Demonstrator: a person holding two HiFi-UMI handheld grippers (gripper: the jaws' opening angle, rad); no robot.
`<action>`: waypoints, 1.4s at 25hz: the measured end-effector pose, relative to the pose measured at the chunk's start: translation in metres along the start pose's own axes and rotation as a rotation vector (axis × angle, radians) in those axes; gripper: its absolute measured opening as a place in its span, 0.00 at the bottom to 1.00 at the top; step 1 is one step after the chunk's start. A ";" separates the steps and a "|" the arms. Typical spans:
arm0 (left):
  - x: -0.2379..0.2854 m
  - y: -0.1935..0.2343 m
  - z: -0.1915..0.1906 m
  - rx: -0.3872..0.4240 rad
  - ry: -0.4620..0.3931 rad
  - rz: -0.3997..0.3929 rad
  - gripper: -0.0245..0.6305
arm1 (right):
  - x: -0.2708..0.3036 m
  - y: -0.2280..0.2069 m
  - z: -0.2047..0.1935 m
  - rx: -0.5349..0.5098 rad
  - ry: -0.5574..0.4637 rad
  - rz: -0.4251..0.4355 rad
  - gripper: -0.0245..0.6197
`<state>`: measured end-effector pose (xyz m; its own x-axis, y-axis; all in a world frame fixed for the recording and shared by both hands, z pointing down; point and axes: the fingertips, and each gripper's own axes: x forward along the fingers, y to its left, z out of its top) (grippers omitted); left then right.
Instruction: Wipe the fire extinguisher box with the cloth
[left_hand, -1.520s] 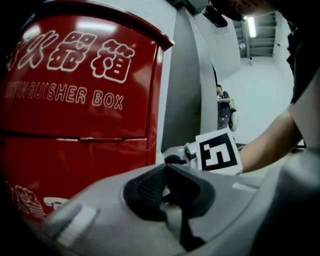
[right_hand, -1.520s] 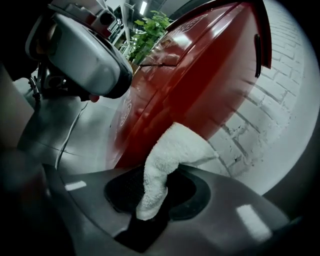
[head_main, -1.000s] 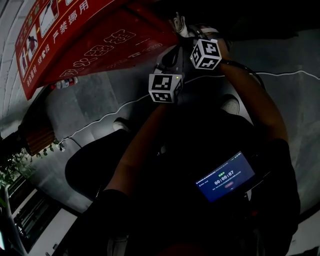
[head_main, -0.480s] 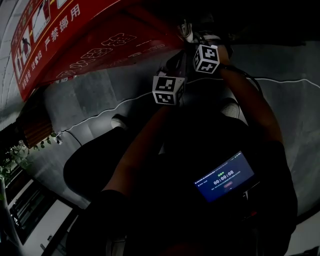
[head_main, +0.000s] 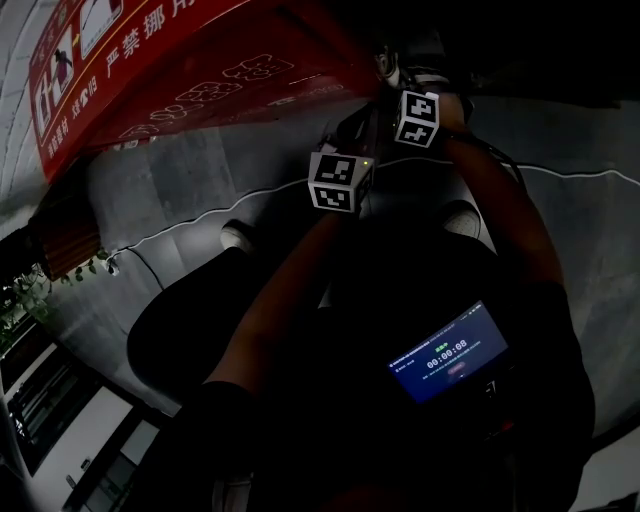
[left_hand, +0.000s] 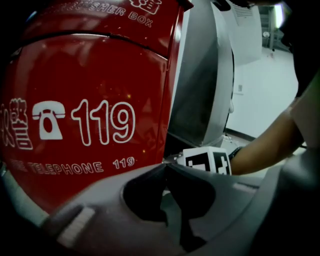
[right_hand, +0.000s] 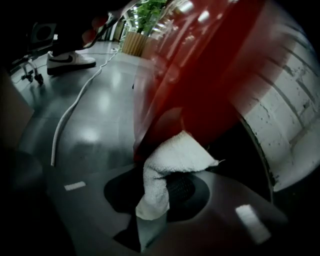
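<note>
Cloth (right_hand: 175, 155): white towel, pinched between the jaws of the right gripper (right_hand: 161, 175). A soft wad sticks out ahead, so fabric meets the surface first, not the jaws.
Left gripper (left_hand: 165, 166): jaws pressed together on nothing, probably only waiting beside the front corner.
Fire extinguisher box (left_hand: 85, 100): red; the cloth seems to touch its lower side.
Cable (right_hand: 70, 107): on the floor beyond, well apart.

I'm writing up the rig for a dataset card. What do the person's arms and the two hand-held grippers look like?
The left hand-held gripper and the right hand-held gripper each have smooth grey moulded jaws around a dark hollow, and each carries a white cube with black square markers. The forearms are bare below dark sleeves; a dark band circles the right wrist.
</note>
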<state>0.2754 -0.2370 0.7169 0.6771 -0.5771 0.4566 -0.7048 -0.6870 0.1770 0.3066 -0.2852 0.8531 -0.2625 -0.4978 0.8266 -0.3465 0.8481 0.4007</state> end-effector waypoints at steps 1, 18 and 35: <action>-0.002 0.001 0.002 -0.001 -0.005 0.003 0.04 | -0.006 -0.005 0.001 0.051 -0.017 -0.014 0.18; -0.112 -0.029 0.159 0.011 -0.237 -0.068 0.04 | -0.291 -0.087 0.096 0.463 -0.357 -0.380 0.18; -0.267 -0.022 0.304 0.126 -0.470 -0.042 0.04 | -0.495 -0.115 0.256 0.381 -0.621 -0.536 0.17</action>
<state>0.1744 -0.2020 0.3257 0.7473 -0.6645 0.0030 -0.6631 -0.7455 0.0672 0.2459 -0.1826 0.2972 -0.3803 -0.9109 0.1601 -0.8081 0.4115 0.4215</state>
